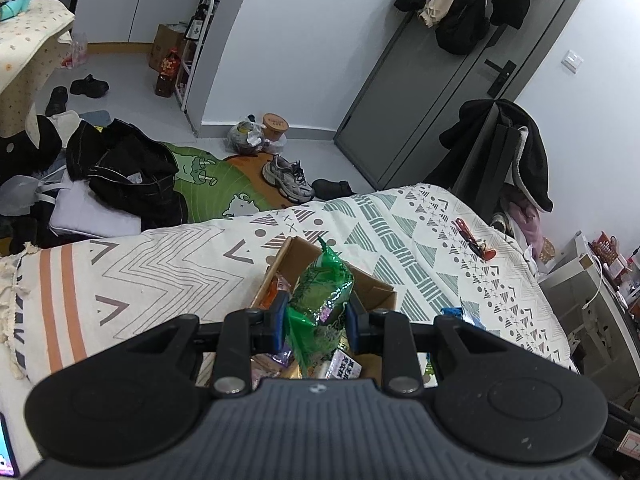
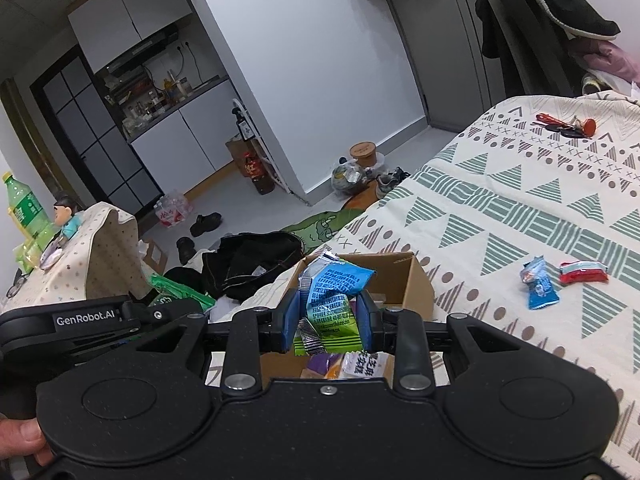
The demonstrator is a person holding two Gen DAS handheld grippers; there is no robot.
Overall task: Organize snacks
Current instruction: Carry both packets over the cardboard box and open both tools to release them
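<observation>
snacks are held in both grippers above an open brown cardboard box [image 2: 412,280]. the left gripper [image 1: 316,320] has its blue-padded fingers [image 1: 279,322] closed on a shiny green crinkled snack packet [image 1: 320,292], which stands upright between them over the box. the right gripper [image 2: 328,320] is likewise clamped, its blue fingers [image 2: 291,320] pinching a blue and green foil snack packet [image 2: 334,292] with printed text on its back, tilted and creased at the top. below both packets the box already holds more wrapped snacks, among them a purple one [image 2: 320,362] and a white one with dark lettering [image 2: 366,362].

the box sits on a cream bedspread with teal and grey triangle patterns [image 2: 520,200]. on that spread, well apart from the box, lie a small blue wrapped snack [image 2: 538,282] and just beside it a red and white wrapped snack [image 2: 582,272]; further off lies a bunch of keys with a red tag [image 2: 568,126].

beyond the bed, the grey floor carries a heap of black clothing [image 1: 124,168], a green cartoon rug [image 1: 216,184], a grey trainer [image 1: 288,178] and black shoes [image 1: 89,86]. a grey door [image 1: 452,80] has coats hanging on it. a thumb [image 2: 24,436] shows at the lower left of the right wrist view.
</observation>
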